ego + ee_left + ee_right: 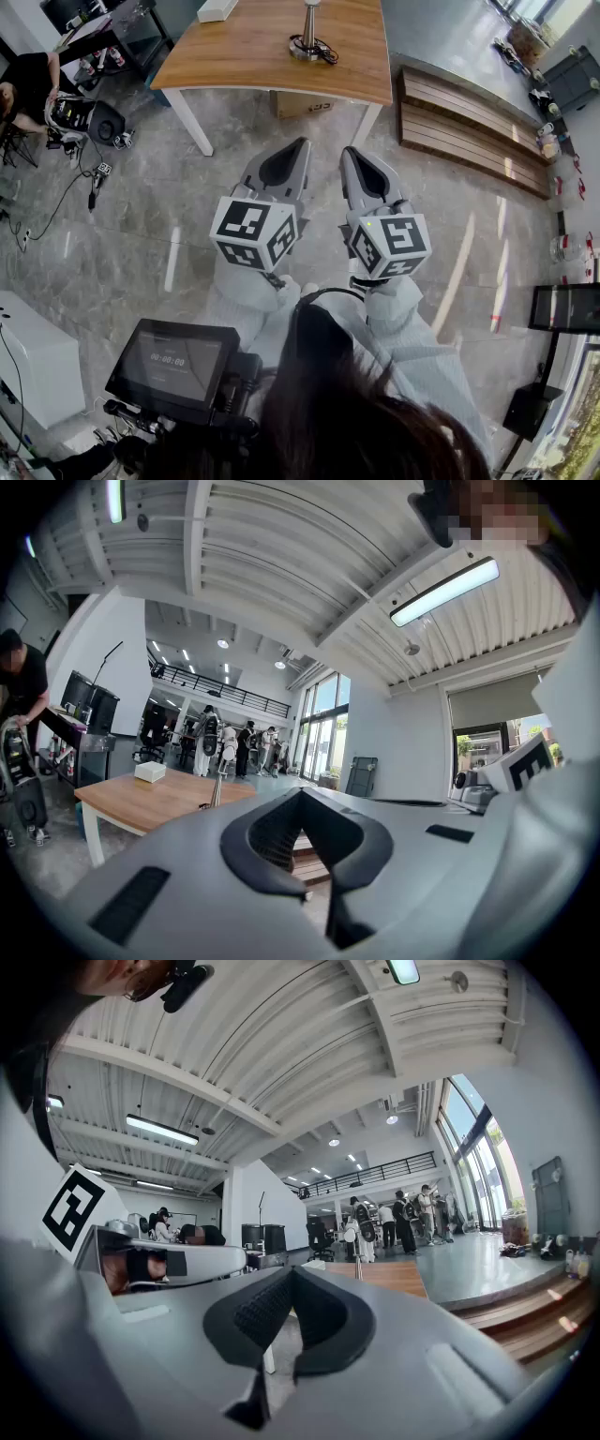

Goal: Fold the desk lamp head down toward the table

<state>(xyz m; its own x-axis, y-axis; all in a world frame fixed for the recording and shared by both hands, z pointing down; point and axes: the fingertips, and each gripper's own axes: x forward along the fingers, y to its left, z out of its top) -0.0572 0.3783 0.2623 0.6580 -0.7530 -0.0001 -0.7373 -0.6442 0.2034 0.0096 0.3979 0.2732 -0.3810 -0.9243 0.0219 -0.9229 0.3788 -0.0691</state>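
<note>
Lamp point(308, 39) stands on far wooden table point(253, 52), right of middle, dark cable looped at base. White box point(217, 9) farther left on same table. Left gripper point(298, 148) and right gripper point(350, 153) side by side near person, over floor, well apart from table. Both pairs of jaws closed together, nothing between. Wooden steps point(469, 131) right of table.

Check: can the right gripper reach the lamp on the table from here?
Probably not yet. The right gripper, fingers shut, hangs over the floor well short of the table, where the lamp stands. Nothing blocks the way; stepping closer should do.
</note>
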